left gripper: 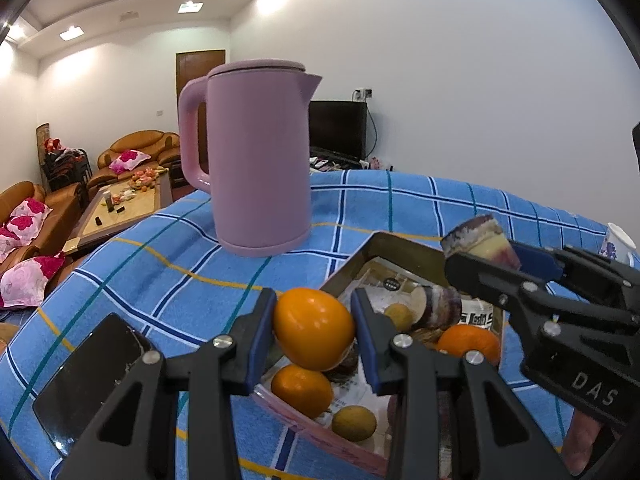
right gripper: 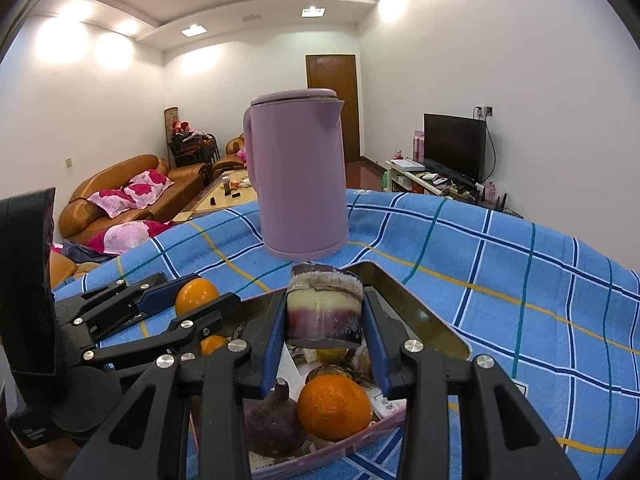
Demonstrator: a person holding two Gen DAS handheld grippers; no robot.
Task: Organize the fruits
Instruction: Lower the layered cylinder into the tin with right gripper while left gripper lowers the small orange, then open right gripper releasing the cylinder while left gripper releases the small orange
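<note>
My left gripper (left gripper: 314, 330) is shut on an orange (left gripper: 314, 330) and holds it just above the open box (left gripper: 394, 244). In the right wrist view the same orange (right gripper: 196, 295) shows at the left, between the left gripper's blue pads. My right gripper (right gripper: 324, 320) is shut on a short purple and cream sugarcane piece (right gripper: 324, 308), lifted over the box (right gripper: 404, 300). From the left wrist view that sugarcane piece (left gripper: 480, 240) appears at the right. The box holds more oranges (right gripper: 334, 408), a yellow-green fruit (left gripper: 354, 424), another sugarcane piece (left gripper: 438, 306) and a dark purple root (right gripper: 272, 424).
A pink kettle (left gripper: 256, 156) stands on the blue checked tablecloth (left gripper: 432, 208) behind the box. A black phone (left gripper: 86, 380) lies at the left. A paper cup (left gripper: 618, 244) sits at the far right. Sofas (right gripper: 116, 184) and a television (right gripper: 454, 148) are beyond the table.
</note>
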